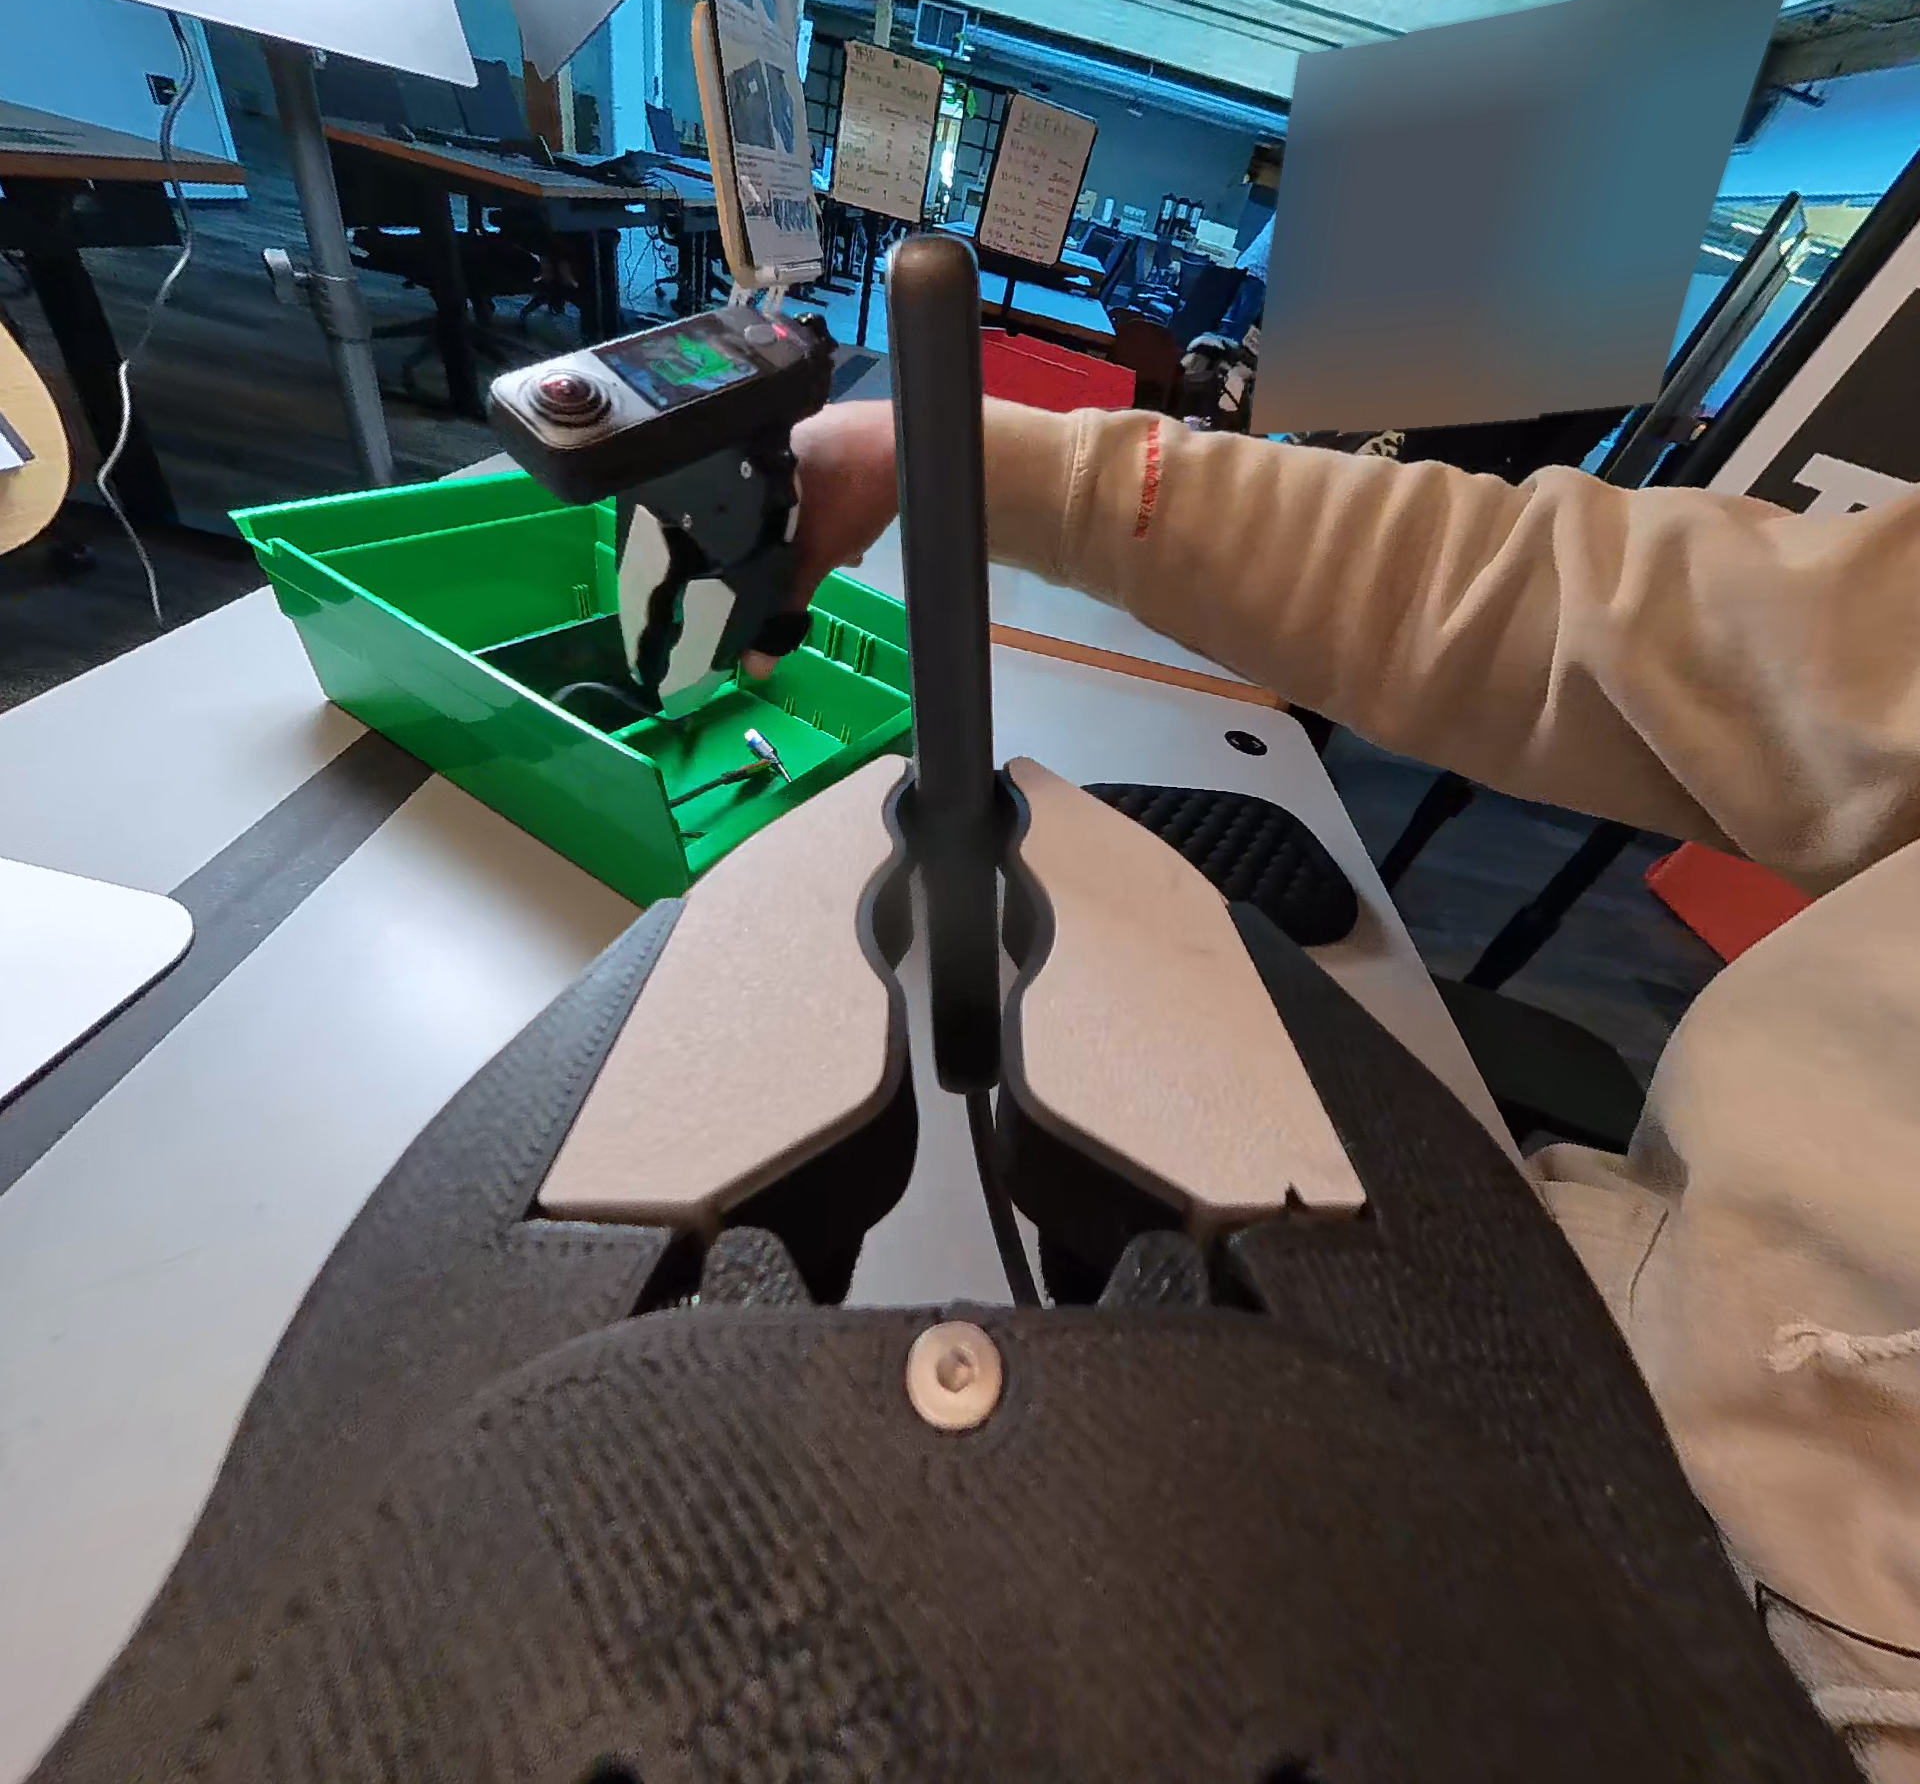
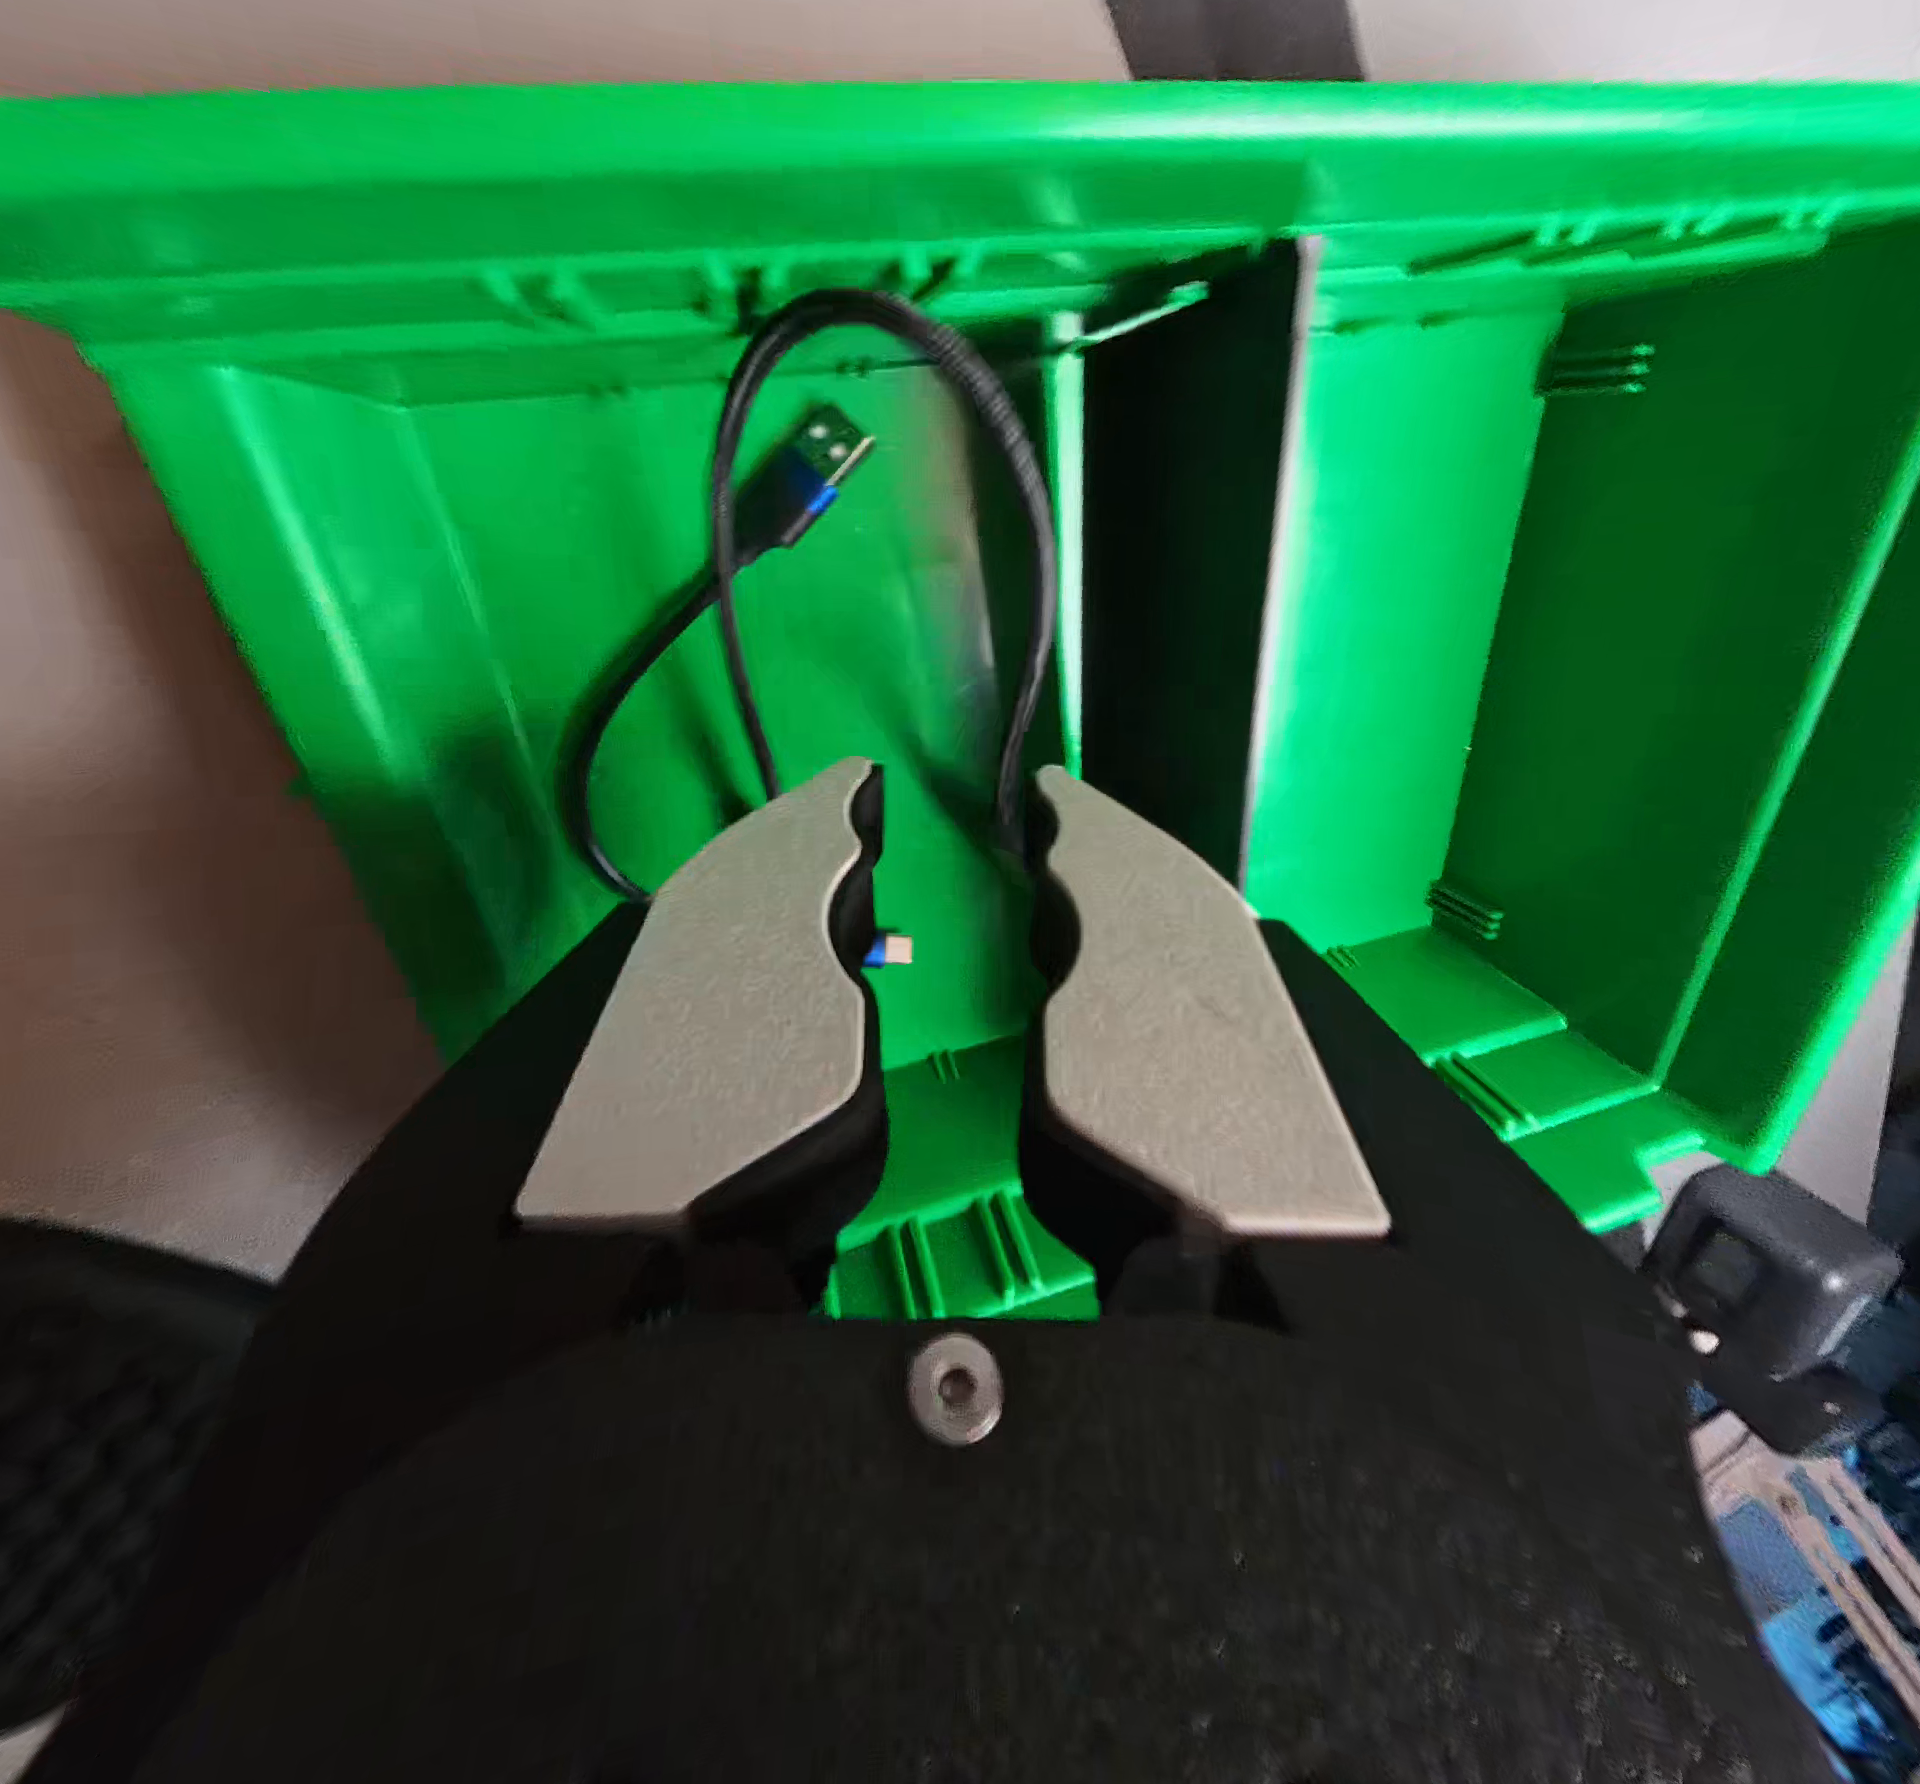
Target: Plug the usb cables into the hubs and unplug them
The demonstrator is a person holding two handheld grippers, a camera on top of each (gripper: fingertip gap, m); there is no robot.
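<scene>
Left tool (image 1: 951, 799) is clamped on the hub (image 1: 935, 591), a slim dark grey bar held upright between the pads (image 1: 769, 996), its top end well above the tips; a thin black lead (image 1: 1003, 1204) drops from its lower end back toward the tool body. It sits over the grey worktop (image 1: 208, 1163), just beside the near corner of the green bin (image 1: 499, 726). Right tool (image 2: 956, 789) is inside that bin, tips pointed down at the floor of the left compartment, jaws at a narrow gap with nothing visibly gripped. The black cable (image 2: 727, 612) lies looped on the bin floor (image 2: 499, 591) there: USB-A plug (image 2: 826, 467) with a blue insert lies free near the far wall, and a small metal plug (image 2: 896, 950) with a blue collar shows just inside the left pad (image 2: 727, 986). One run of cable passes right by the right fingertip (image 2: 1049, 799); can't tell if it touches. A black divider (image 2: 1174, 571) splits that compartment from the one on the right. From the left wrist view the right tool (image 1: 670, 643) shows reaching into the bin, held by a hand (image 1: 842, 498) in a cream sleeve (image 1: 1351, 612), with a camera (image 1: 665, 394) on top. A plug tip (image 1: 756, 742) shows in the bin's near end.
</scene>
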